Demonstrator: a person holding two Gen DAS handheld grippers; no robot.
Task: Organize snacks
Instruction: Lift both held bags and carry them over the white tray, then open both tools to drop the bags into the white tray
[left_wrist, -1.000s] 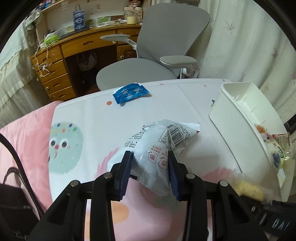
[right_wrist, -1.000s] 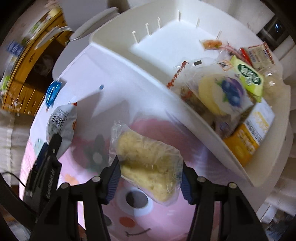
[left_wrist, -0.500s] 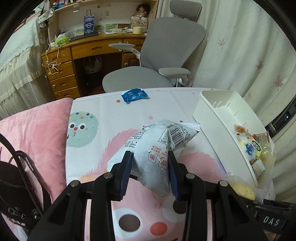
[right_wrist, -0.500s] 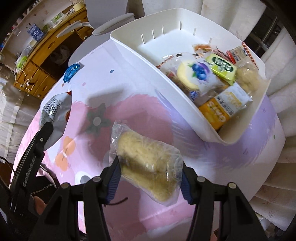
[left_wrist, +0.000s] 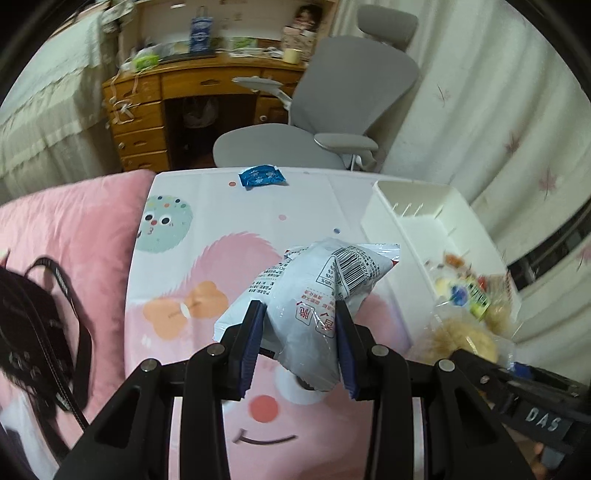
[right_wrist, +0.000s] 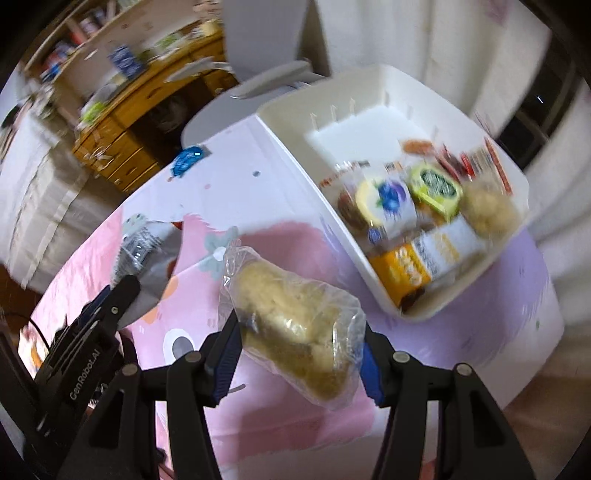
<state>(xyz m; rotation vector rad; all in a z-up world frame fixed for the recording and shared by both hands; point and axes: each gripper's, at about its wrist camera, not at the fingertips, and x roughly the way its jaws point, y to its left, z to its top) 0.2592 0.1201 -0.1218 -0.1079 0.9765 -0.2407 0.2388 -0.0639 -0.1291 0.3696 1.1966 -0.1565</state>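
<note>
A silver snack bag (left_wrist: 314, 291) is pinched between the jaws of the left gripper (left_wrist: 301, 343), its barcode end sticking out ahead of the tips and clear of the table (left_wrist: 221, 221). A clear bag of yellow pastry (right_wrist: 295, 332) is clamped between the jaws of the right gripper (right_wrist: 299, 354), lying crosswise in them and hanging above the cloth. Both packets are lifted, neither yet put away.

Ahead and to the right of both pairs of jaws stands the white bin (right_wrist: 295, 140). Its near end already holds a crowd of snacks: a blueberry packet (right_wrist: 388, 199), a green-labelled packet (right_wrist: 436, 188), an orange box (right_wrist: 402, 269) and others too blurred to name. Its far end is bare, so there looks to be room for the two in hand.

Far beyond the left jaws, near the table's far edge, a blue packet (left_wrist: 262, 176) lies on the cloth, untouched.

My reading: most of the sorting is done. Left are two drops into the bin and one last pickup, the blue packet.
</note>
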